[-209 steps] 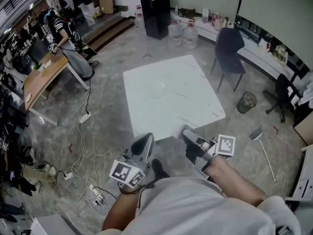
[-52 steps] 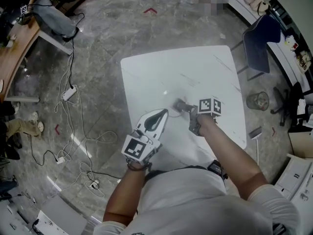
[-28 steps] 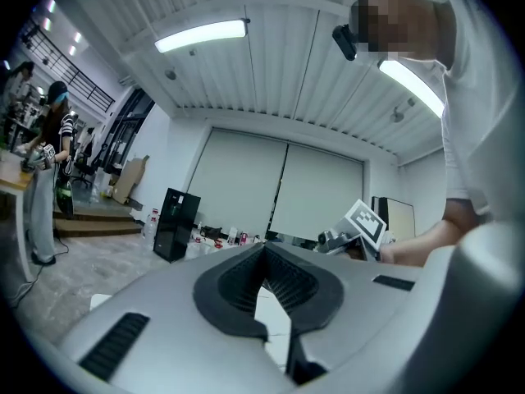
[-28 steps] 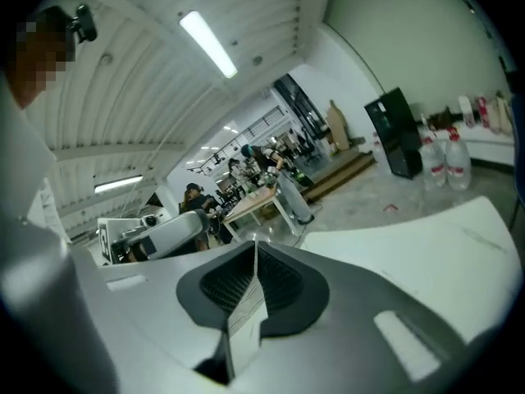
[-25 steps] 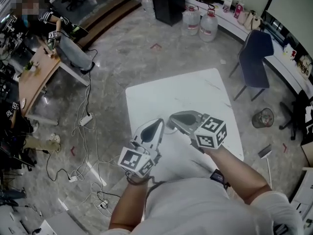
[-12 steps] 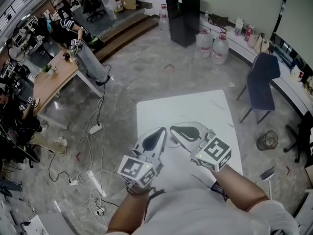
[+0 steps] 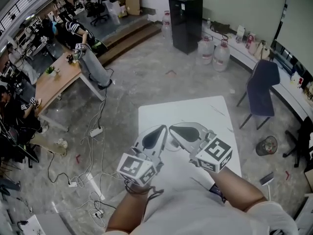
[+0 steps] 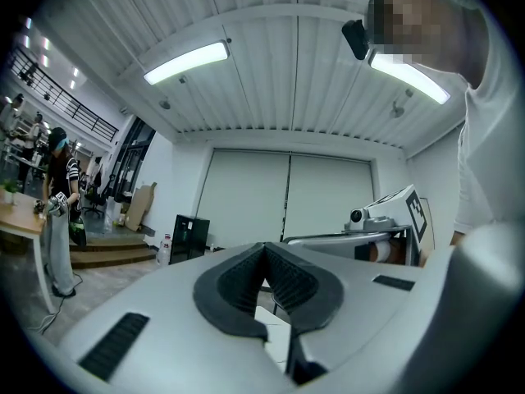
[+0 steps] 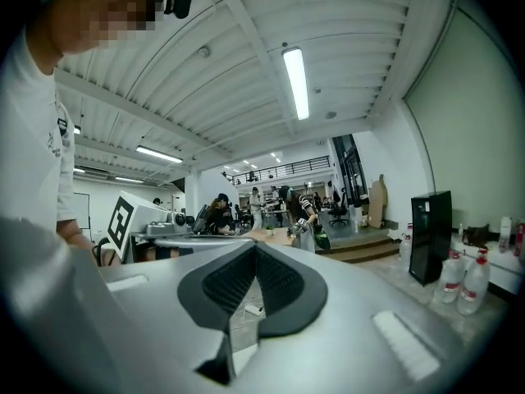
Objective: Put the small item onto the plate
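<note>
Both grippers are held up side by side over the near part of the white table [image 7: 195,112], tips pointing away from me. My left gripper [image 7: 163,128] is shut, its jaws meeting with nothing between them, and the left gripper view shows the same closed tips [image 8: 264,249]. My right gripper [image 7: 172,129] is also shut and empty, its jaws closed in the right gripper view [image 9: 254,249]. Both gripper views look level across the room and at the ceiling. No plate or small item can be made out on the table; the grippers hide part of it.
A dark chair [image 7: 259,89] stands at the table's right, a bin [image 7: 268,145] beyond it. A black cabinet [image 7: 185,16] and water bottles [image 7: 215,53] are at the back. People sit at a wooden desk [image 7: 58,77] on the left. Cables [image 7: 93,146] trail over the floor.
The head view has tilted up, so more of the room shows. The right gripper has drawn in beside the left one, and both stay shut.
</note>
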Demonstrator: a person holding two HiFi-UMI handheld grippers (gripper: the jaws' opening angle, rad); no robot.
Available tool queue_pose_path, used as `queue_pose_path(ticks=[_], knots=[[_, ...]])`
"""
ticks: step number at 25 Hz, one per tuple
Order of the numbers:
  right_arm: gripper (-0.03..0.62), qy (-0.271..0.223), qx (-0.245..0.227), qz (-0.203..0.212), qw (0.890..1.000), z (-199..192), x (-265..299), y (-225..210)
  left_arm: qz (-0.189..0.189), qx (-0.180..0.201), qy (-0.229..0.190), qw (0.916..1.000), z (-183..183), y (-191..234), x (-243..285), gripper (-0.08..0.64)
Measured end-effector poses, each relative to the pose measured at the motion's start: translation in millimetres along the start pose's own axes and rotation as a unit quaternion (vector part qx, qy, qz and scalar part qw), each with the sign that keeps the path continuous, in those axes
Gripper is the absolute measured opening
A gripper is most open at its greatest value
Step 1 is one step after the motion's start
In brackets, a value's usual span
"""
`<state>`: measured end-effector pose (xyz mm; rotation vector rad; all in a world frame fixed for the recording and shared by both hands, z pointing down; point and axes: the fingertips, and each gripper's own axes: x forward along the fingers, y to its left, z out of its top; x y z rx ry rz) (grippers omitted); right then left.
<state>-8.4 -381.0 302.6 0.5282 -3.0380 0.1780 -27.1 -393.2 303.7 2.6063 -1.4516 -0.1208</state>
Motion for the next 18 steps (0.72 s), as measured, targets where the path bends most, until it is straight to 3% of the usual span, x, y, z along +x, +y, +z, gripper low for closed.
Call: queue_pose_path(ticks=[18], knots=[[0.002,-0.012,-0.018,0.001,1.000,18.1,-7.1,8.8,0.001,-0.002,-0.004,1.0000,2.6,-4.5,-2.4,0.005]])
